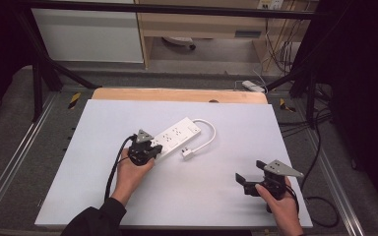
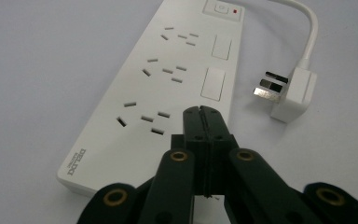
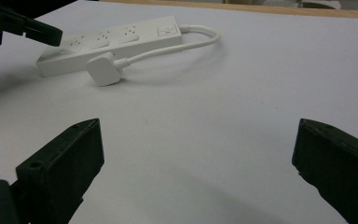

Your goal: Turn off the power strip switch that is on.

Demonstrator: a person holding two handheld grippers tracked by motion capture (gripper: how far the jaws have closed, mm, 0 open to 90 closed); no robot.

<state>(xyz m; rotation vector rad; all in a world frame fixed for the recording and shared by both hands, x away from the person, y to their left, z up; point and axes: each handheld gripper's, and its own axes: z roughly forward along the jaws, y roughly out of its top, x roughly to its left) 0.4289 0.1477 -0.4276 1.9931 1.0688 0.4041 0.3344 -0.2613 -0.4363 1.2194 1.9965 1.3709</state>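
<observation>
On the pale grey table (image 1: 128,206), a white plastic power strip (image 2: 168,79) lies mid-table. My left gripper (image 2: 201,113), jaws clenched on nothing, presses its near end; slipping could skid it. My right gripper (image 3: 196,154) waits released, well apart.

- High view: above, facing forward and down over the worktop (image 1: 226,196).
- Left gripper view: close over the strip (image 2: 135,93).
- Right gripper view: low, farther off; all share the strip.
</observation>
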